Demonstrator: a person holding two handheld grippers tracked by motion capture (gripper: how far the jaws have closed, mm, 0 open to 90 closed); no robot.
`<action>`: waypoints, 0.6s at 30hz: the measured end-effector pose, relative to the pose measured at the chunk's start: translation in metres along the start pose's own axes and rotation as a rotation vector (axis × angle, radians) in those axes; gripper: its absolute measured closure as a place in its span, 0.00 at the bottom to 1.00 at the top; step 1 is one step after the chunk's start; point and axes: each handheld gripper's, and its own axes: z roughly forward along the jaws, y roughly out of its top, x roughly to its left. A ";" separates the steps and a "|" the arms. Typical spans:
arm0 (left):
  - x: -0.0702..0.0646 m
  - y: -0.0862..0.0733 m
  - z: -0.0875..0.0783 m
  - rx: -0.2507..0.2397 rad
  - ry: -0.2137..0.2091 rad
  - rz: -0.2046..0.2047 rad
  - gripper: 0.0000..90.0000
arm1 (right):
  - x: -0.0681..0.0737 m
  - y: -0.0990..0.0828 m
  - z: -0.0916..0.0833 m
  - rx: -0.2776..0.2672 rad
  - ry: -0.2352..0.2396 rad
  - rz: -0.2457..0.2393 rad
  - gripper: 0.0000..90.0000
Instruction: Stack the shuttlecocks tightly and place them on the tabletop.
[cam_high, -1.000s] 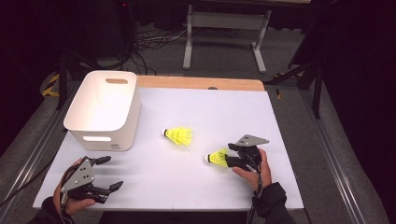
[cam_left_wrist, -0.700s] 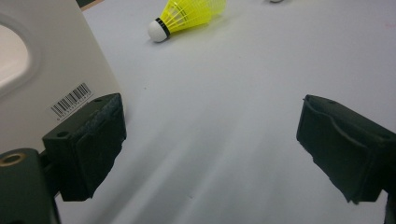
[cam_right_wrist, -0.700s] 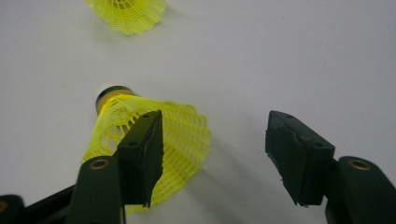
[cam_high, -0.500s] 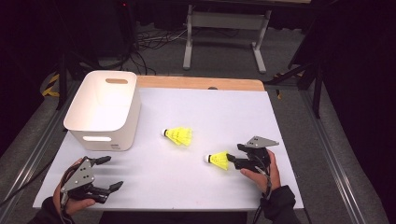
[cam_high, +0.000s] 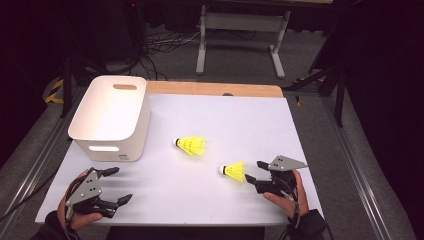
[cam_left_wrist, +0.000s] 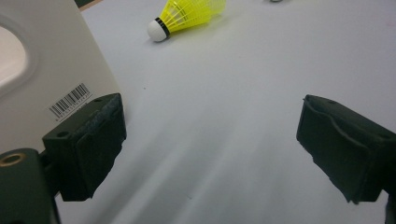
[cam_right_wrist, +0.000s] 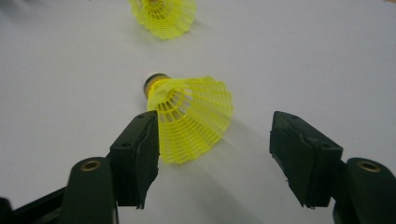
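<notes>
- Grippers first, nearest to me: my left gripper sits at the near left corner of the counter, jaws spread wide, with nothing between them.
- In the left gripper view, bare counter lies between its two black jaws, and the bin's wall with a barcode sticker stands just beside one jaw.
- My right gripper lies low at the near right of the counter, held in my right hand, and points toward the left of the high view.
- Its jaws have just been opening and now stand apart.
- The nearer yellow shuttlecock lies on its side on the counter just ahead of the right gripper's tips, white cork pointing away from the gripper.
- In the right gripper view, that shuttlecock's skirt sits next to one jaw, with a clear gap to the other; no pinch on it, and whether the near jaw touches it I cannot tell.
- The second yellow shuttlecock lies farther in, near the middle of the counter, also on its side, apart from the first.
- The white plastic bin with cut-out handles stands at the far left, beyond my left gripper.
</notes>
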 end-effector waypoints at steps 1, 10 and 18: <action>0.000 0.000 0.000 0.000 0.000 -0.001 0.10 | 0.002 0.000 0.001 0.004 0.006 -0.006 0.34; 0.000 0.000 0.000 0.000 -0.002 -0.002 0.10 | 0.020 0.002 0.016 0.060 0.080 -0.064 0.34; 0.000 0.000 0.001 0.000 -0.002 -0.002 0.10 | 0.025 0.000 0.028 0.085 0.076 -0.072 0.26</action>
